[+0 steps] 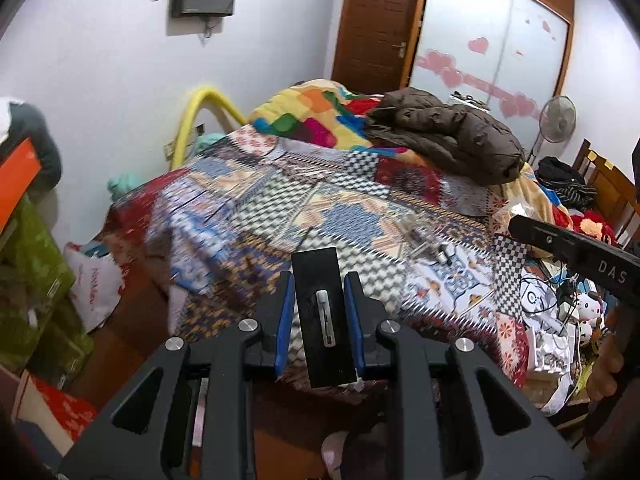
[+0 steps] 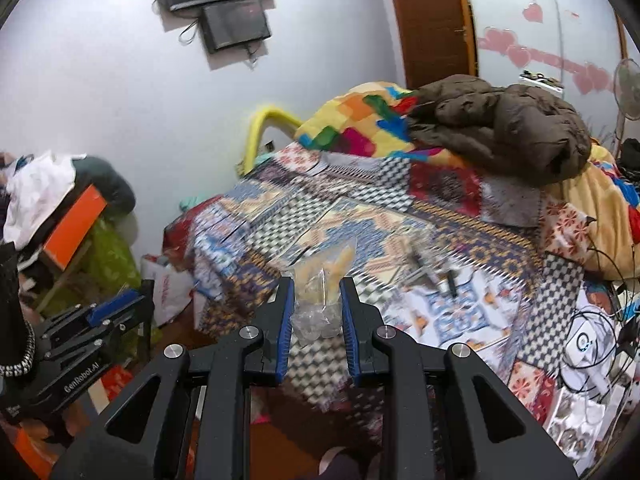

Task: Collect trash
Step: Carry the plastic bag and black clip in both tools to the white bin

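My left gripper point(image 1: 319, 284) is shut on a flat black box point(image 1: 323, 316) with a white label, held upright above the near edge of the bed. My right gripper point(image 2: 316, 288) is shut on a crumpled clear plastic bag point(image 2: 320, 300) with yellowish contents, also above the bed's near edge. The left gripper also shows in the right wrist view point(image 2: 116, 308) at the lower left, and the right gripper's body shows in the left wrist view point(image 1: 576, 248) at the right. Small dark and clear scraps point(image 2: 436, 276) lie on the patterned bedspread point(image 2: 360, 208); they also show in the left wrist view point(image 1: 436, 248).
A brown jacket point(image 1: 448, 132) and a colourful blanket point(image 1: 320, 116) lie at the far end of the bed. Cables, a Hello Kitty toy and packets point(image 1: 560, 320) crowd the right side. Green boxes point(image 1: 36, 280) and a white bag point(image 1: 96, 288) stand left of the bed.
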The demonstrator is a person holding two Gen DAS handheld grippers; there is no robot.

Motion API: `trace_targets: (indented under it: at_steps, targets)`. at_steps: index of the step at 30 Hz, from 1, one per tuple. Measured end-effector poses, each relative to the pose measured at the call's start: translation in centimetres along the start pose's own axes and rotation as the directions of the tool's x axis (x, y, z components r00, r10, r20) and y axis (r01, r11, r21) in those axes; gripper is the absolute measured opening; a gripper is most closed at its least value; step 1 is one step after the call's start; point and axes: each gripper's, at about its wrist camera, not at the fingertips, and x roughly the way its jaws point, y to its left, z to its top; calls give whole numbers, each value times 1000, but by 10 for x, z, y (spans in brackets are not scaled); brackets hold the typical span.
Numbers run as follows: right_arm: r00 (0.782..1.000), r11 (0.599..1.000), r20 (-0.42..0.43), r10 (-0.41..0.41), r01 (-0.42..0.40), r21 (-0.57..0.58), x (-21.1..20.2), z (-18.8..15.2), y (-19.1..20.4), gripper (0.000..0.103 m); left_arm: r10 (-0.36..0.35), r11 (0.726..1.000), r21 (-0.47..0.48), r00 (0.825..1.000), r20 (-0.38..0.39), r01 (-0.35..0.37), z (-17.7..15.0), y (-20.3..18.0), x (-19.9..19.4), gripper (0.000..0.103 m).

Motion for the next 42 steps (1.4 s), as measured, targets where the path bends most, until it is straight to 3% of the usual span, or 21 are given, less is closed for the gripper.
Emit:
trace_targets:
  at_steps: [12,21,27,30,34,38,42]
  targets:
    - [991,991,-111,78,-89,-99,26,-42,99,21,85,992,-91,995,-54,-90,-61,99,-44,24]
    - [973,969,-201,117,-156,-189,59,-72,168,21,122,975,-171,985,-125,-143,-103,160,-43,24]
    - [948,952,-292,128,-200,-231,92,-96,202,21,121,960,-226,974,-193,-164,-137,188,-25,24]
    - [931,942,-342,123,-218,-254,110,-109,215,21,113,953,-250,965,-238,-174,-153,197,-10,2]
    - [915,929,-390,101,-226,-292,136,-126,229,21,87,939,-298,958,-273,-170,-172,212,13,1]
    - [894,927,-440,78,-227,-297,167,-140,237,21,110,926,-311,941,-320,-214,-183,228,38,0]
    - [868,932,-486,101,-253,-258,187,-143,239,21,130,904,-349,934,-332,-249,-187,245,45,0]
